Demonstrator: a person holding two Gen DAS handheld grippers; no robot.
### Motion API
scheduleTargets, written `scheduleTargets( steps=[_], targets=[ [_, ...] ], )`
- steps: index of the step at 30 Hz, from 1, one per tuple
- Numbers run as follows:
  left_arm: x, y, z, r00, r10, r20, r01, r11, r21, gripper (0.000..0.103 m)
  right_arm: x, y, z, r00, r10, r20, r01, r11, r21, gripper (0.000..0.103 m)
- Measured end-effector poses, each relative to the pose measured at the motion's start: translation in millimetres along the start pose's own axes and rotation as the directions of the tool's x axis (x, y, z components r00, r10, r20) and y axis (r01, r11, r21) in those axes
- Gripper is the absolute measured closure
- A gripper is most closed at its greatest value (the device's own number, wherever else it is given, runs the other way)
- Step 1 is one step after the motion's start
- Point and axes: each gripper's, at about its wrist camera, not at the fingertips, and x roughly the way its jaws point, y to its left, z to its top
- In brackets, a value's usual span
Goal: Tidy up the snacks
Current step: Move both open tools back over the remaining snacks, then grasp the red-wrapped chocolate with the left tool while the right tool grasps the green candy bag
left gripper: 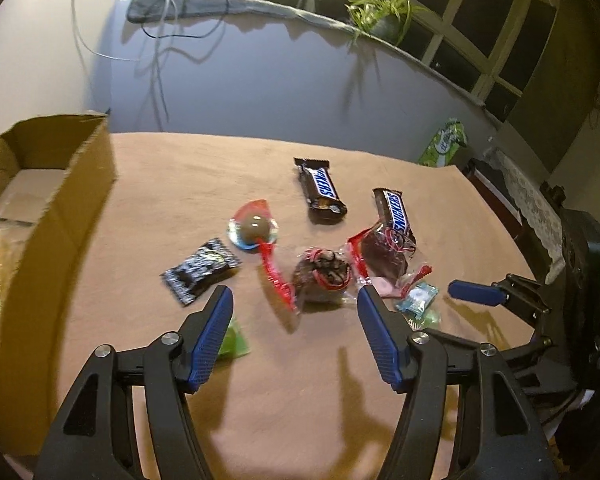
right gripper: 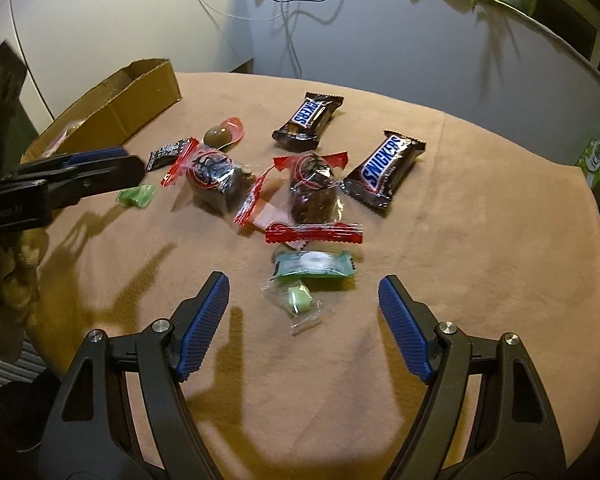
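Snacks lie scattered on a tan-covered table [left gripper: 300, 380]. Two Snickers bars [left gripper: 321, 191] [left gripper: 394, 212] lie at the back. A wrapped chocolate ball [left gripper: 253, 225], a black-and-white candy packet [left gripper: 199, 270] and two clear red-edged bags of dark cookies [left gripper: 324, 274] [left gripper: 382, 256] lie nearer. My left gripper [left gripper: 295, 300] is open and empty, just before the left cookie bag. My right gripper [right gripper: 303, 286] is open and empty around a pale green wrapped candy [right gripper: 298, 300], with a green mint packet [right gripper: 314, 265] just beyond. A small green candy [right gripper: 137, 196] lies by the left gripper.
An open cardboard box [left gripper: 56, 200] stands at the table's left edge; it also shows in the right wrist view [right gripper: 140, 96]. A green carton [left gripper: 444, 142] stands beyond the table's right rear. A potted plant [left gripper: 384, 12] and cables sit on the window ledge behind.
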Motion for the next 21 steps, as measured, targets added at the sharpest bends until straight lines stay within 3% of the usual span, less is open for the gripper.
scheduleTargets(
  steps=[12, 21],
  targets=[
    [41, -18, 12, 0.999, 0.033, -0.038, -0.032, 0.999, 0.040, 0.038, 11, 2, -2, 1.000, 0.006, -0.014, -0.006, 1.000, -0.015, 0.043],
    [47, -19, 18, 0.998, 0.057, -0.028, -0.057, 0.998, 0.023, 0.037, 10, 5, -4, 1.000, 0.002, -0.010, -0.002, 1.000, -0.030, 0.045]
  ],
)
